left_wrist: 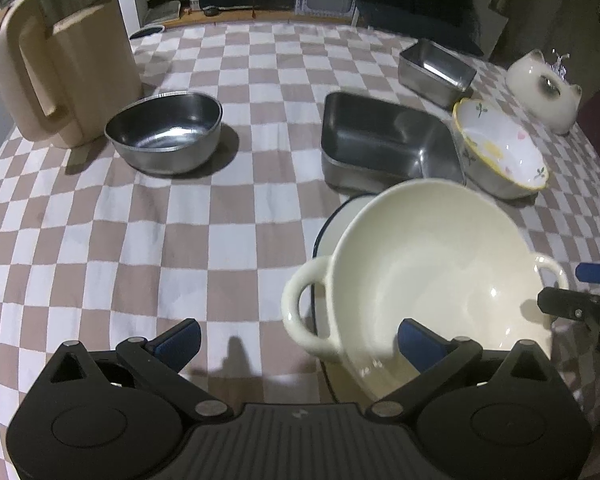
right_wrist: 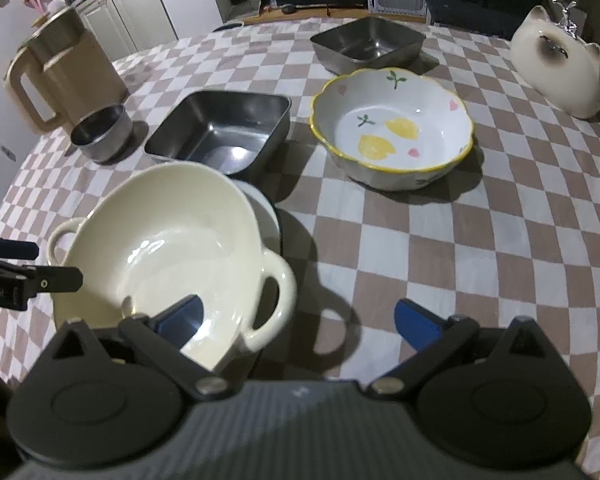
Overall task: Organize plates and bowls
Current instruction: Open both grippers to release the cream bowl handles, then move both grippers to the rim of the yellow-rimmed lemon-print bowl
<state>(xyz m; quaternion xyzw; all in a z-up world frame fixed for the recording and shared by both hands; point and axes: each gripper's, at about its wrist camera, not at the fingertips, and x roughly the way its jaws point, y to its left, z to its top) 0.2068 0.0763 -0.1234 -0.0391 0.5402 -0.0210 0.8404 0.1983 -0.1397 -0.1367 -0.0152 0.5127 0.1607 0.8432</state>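
Nearest to me, my left gripper [left_wrist: 298, 342]: jaws spread wide, nothing clamped; one blue pad sits over the tablecloth, the other just in front of the cream bowl's rim. My right gripper [right_wrist: 298, 322]: jaws likewise wide apart and empty, its left pad overlapping the bowl's near rim, its right pad over bare cloth.

Item one, cream two-handled bowl [right_wrist: 162, 248]: resting tilted inside a white dish with a dark rim [right_wrist: 270, 220], between my two grippers on the checked tablecloth [right_wrist: 460, 260].

Item two, large square steel tray [right_wrist: 220, 132]: just behind the cream bowl, upright, empty.

Item three, scalloped lemon-print bowl [right_wrist: 392, 128]: beside the tray on its right, yellow-edged, empty.

Item four, round steel bowl [left_wrist: 166, 132]: left of the tray, well apart from it.

Item five, small steel tray [right_wrist: 368, 42]: farther back, behind the lemon-print bowl.

Item six, beige jug [left_wrist: 60, 68]: far left, behind the round steel bowl.

Item seven, cat-shaped ceramic piece [right_wrist: 560, 68]: far right edge.
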